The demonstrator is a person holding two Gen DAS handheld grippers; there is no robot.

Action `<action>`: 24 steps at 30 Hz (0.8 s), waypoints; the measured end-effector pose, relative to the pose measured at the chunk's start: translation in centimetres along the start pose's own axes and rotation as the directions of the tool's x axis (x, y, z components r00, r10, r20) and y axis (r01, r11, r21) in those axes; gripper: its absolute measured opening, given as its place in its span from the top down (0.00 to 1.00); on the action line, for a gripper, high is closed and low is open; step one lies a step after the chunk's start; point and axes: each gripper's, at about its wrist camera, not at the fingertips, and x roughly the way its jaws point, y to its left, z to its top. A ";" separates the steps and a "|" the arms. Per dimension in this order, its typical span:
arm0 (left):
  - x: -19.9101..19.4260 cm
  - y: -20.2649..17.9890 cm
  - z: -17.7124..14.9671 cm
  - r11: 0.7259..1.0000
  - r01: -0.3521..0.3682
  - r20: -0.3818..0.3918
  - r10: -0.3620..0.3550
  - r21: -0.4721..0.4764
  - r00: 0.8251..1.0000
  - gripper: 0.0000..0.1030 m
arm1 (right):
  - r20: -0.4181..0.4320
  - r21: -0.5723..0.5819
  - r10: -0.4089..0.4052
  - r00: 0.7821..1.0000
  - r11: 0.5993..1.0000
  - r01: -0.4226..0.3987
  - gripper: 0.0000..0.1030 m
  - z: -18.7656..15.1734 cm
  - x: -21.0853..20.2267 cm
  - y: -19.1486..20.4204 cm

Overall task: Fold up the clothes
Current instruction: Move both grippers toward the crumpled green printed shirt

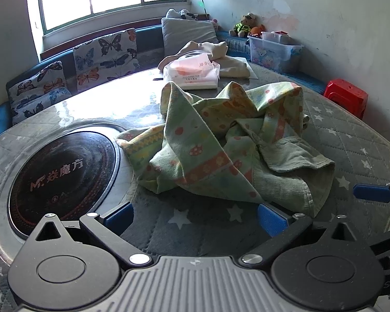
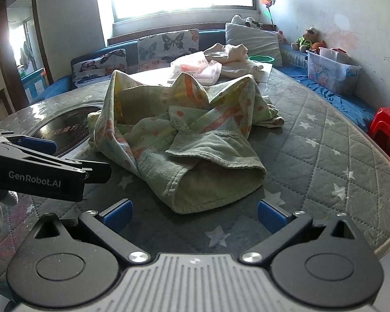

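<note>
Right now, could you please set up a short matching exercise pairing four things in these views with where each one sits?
Things:
1. green patterned garment
2. red stool
3. round black cooktop
4. toy bear

Places:
A. set into the table top, left of the garment
B. on the blue bench against the far wall
C. crumpled in the middle of the quilted table
D. on the floor off the table's right edge

Pairs: 1-C, 2-D, 3-A, 4-B

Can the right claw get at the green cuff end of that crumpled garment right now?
Probably yes. The right claw is open with the garment's ribbed green cuff lying straight ahead between its fingers, and only bare quilted table cover in between.
</note>
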 end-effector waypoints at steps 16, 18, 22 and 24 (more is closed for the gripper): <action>0.6 -0.2 1.7 1.000 0.014 -0.004 -0.015 -0.019 1.000 0.00 | -0.006 -0.005 -0.008 1.000 1.000 0.008 0.00 0.6 1.0 -0.9; 0.6 -0.1 2.0 0.999 0.020 -0.005 -0.020 -0.029 1.000 0.00 | -0.006 -0.001 -0.007 1.000 1.000 0.007 0.00 0.6 1.0 -1.0; 0.7 0.3 2.4 0.999 0.014 -0.006 -0.014 -0.045 1.000 0.00 | -0.009 -0.001 -0.006 1.000 1.000 0.006 0.00 0.6 1.1 -1.1; 0.7 0.3 2.8 0.999 0.011 -0.008 -0.012 -0.053 1.000 0.00 | -0.007 -0.001 -0.008 1.000 1.000 0.008 0.00 0.6 1.1 -1.0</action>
